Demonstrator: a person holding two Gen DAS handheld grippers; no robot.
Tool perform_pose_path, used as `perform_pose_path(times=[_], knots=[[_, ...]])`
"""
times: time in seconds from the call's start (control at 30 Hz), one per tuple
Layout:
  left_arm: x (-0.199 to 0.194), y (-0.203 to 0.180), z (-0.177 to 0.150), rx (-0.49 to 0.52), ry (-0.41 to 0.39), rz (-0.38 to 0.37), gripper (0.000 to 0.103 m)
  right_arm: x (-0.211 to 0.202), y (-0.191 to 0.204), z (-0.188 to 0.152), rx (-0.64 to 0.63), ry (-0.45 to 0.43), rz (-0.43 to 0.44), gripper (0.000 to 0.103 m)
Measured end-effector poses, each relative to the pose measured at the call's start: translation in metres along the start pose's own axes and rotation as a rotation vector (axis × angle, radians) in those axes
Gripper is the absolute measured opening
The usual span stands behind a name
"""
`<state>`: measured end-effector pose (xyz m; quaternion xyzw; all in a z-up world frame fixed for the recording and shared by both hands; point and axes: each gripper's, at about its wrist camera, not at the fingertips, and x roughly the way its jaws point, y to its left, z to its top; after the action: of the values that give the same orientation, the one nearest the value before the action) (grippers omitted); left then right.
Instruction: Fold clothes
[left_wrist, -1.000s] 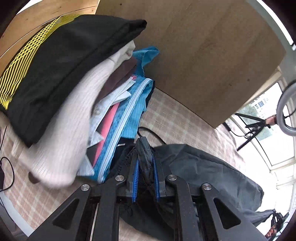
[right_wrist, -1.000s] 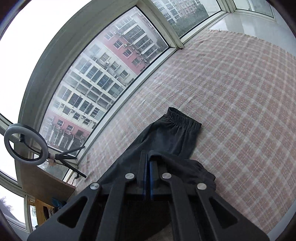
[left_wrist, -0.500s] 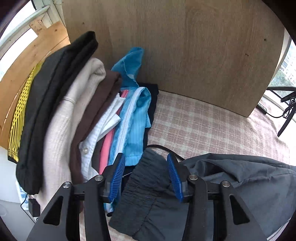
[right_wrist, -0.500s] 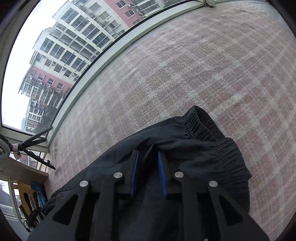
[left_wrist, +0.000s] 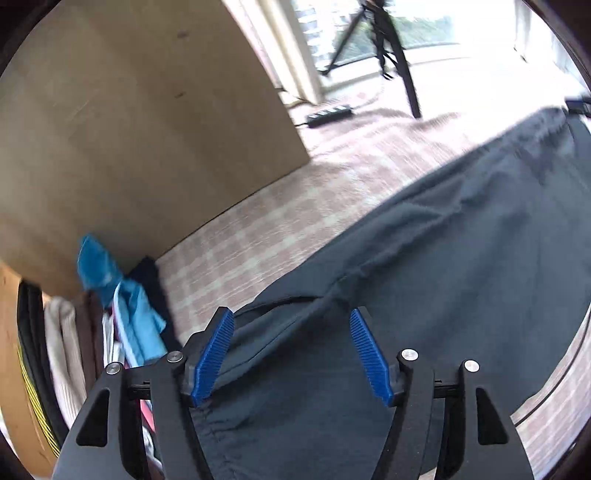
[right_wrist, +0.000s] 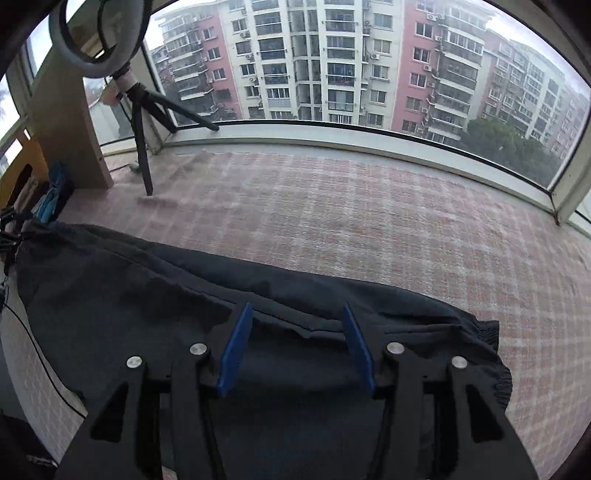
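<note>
Both grippers are letting go of cloth that they were pinching a second ago, and both views are now turned upright over the dark trousers (left_wrist: 461, 288). Nearest the lens, the left gripper (left_wrist: 291, 354) is opening, its blue pads standing well apart over a raised fold at the trousers' near end, with cloth lying between them but not pressed by either pad. The right gripper (right_wrist: 295, 347) is opening too, its pads astride a ridge of fabric just short of the elastic waistband (right_wrist: 495, 354), and nothing is being held there either. The trousers are lying stretched across the checked blanket (right_wrist: 369, 221), one end close to the pile of folded clothes (left_wrist: 125, 317) stacked on edge against the wooden board (left_wrist: 129, 129), the other reaching toward the blanket's right side. As a judgement, the risk is coming from the released folds: slack fabric is sitting bunched under both sets of pads, so a pad could be snagging it on the way up and dragging the garment crooked. A thin black cable (right_wrist: 37, 354) is running under the left end, and a tug there could be pulling it along. Farther off, a tripod leg (right_wrist: 142, 155) is standing on the blanket's far left corner, close enough for a wide sweep to be knocking it, below the window (right_wrist: 369, 66).
</note>
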<state>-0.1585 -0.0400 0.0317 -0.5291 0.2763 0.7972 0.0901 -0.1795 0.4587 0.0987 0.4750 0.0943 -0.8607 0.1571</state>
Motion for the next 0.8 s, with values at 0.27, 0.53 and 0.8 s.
perform_pose_path(times=[0.27,0.53,0.8], knots=[[0.038,0.012,-0.002,0.038,0.076,-0.040,0.041,0.058,0.077,0.021,-0.331,0.102,0.065,0.051],[0.035,0.017,-0.020,0.006,0.069,-0.101,0.001,0.080,0.085,0.024,-0.413,0.162,0.070,0.051],[0.010,0.018,-0.031,-0.009,0.041,-0.118,0.001,0.069,0.091,0.010,-0.409,0.170,0.062,0.002]])
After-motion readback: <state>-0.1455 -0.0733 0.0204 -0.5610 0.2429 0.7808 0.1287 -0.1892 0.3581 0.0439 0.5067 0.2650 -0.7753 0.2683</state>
